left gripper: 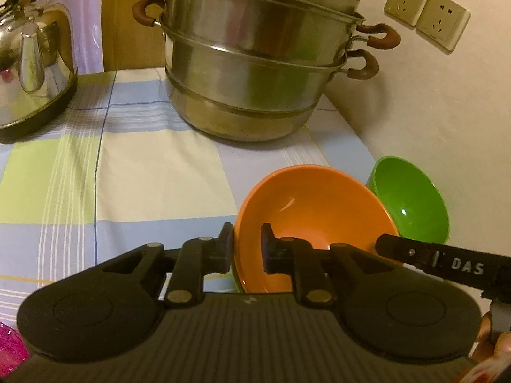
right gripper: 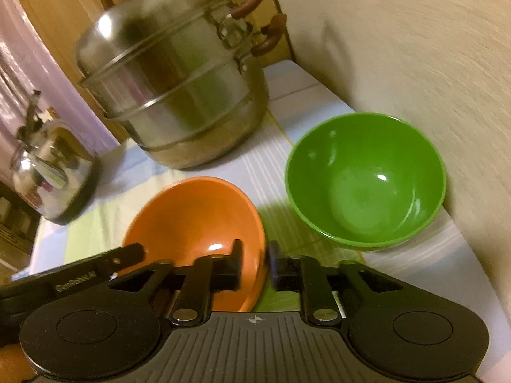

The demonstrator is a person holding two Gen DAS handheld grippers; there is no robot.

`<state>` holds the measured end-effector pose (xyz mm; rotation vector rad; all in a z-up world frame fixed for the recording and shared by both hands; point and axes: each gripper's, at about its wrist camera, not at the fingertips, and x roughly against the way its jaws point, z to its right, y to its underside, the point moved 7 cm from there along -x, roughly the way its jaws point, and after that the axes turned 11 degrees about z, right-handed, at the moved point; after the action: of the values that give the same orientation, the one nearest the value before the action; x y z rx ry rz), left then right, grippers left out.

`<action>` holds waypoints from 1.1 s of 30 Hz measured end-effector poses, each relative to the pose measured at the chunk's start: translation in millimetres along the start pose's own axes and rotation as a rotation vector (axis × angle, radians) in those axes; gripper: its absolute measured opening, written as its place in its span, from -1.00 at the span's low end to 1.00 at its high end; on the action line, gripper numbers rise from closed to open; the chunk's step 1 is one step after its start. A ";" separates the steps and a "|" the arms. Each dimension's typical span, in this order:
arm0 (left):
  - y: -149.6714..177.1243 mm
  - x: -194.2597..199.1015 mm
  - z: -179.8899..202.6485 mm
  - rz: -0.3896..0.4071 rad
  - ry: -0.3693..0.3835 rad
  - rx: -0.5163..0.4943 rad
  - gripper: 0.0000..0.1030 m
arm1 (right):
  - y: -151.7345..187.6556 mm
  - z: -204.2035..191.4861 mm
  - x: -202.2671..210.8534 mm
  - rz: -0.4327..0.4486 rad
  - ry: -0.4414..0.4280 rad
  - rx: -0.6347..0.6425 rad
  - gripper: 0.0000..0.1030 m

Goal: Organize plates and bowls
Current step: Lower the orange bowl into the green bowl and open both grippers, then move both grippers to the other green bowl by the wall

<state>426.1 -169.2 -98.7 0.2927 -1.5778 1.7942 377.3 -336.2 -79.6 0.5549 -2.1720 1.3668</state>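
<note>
Both grippers straddle the rim of the orange bowl (left gripper: 314, 210): the left gripper (left gripper: 246, 249) at its left edge, the right gripper (right gripper: 254, 265) at its right edge, jaws slightly apart, with visible gaps, not pressing. This bowl sits low in the frame on the checked tabletop (left gripper: 143, 172). Just right stands the green bowl (right gripper: 365, 177). Behind, a steel steamer pot (left gripper: 252, 73) and a kettle (left gripper: 35, 63) at upper left.
</note>
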 end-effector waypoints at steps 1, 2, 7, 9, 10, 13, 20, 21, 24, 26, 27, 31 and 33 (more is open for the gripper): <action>-0.3 2.6 -0.1 0.008 0.001 0.000 -0.72 | -0.6 0.0 3.5 0.012 0.003 0.000 -0.13; -0.7 5.5 -0.2 0.017 0.002 0.005 -0.72 | -1.2 0.1 7.6 0.027 0.007 -0.001 -0.05; 1.7 30.0 -1.9 0.049 -0.007 0.017 -0.64 | -2.8 -0.4 30.7 0.069 -0.010 -0.018 0.00; 5.5 43.2 -1.2 0.062 -0.006 0.028 -0.59 | -0.5 0.7 40.9 0.074 -0.008 -0.027 0.00; 8.0 50.4 -0.6 0.067 -0.010 0.034 -0.56 | 1.4 1.5 46.3 0.077 -0.009 -0.033 0.01; 16.8 71.8 4.5 0.083 -0.021 0.031 -0.46 | 9.2 3.7 64.2 0.081 -0.002 -0.043 0.03; 44.9 134.6 12.0 0.128 -0.073 0.056 0.02 | 37.2 8.5 113.9 0.082 0.022 -0.012 0.14; 48.8 143.6 12.1 0.136 -0.083 0.057 0.09 | 41.5 8.8 122.3 0.086 0.021 -0.005 0.16; 62.2 168.8 14.4 0.154 -0.106 0.049 0.29 | 54.3 11.3 146.5 0.098 0.025 -0.003 0.21; 71.6 183.4 16.6 0.153 -0.115 0.054 0.32 | 61.4 12.0 161.5 0.105 0.023 0.008 0.22; 75.5 190.4 18.0 0.156 -0.120 0.051 0.34 | 64.2 12.9 168.8 0.111 0.025 0.012 0.23; 87.5 215.5 23.7 0.179 -0.145 0.051 0.63 | 72.2 20.7 194.5 0.139 0.035 0.007 0.27; 92.5 225.1 26.3 0.180 -0.148 0.062 0.63 | 75.4 26.7 205.8 0.151 0.037 -0.011 0.29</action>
<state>198.4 -112.0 -29.5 0.3282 -1.6996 2.0014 166.1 -344.0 -15.8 0.3652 -2.2281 1.4300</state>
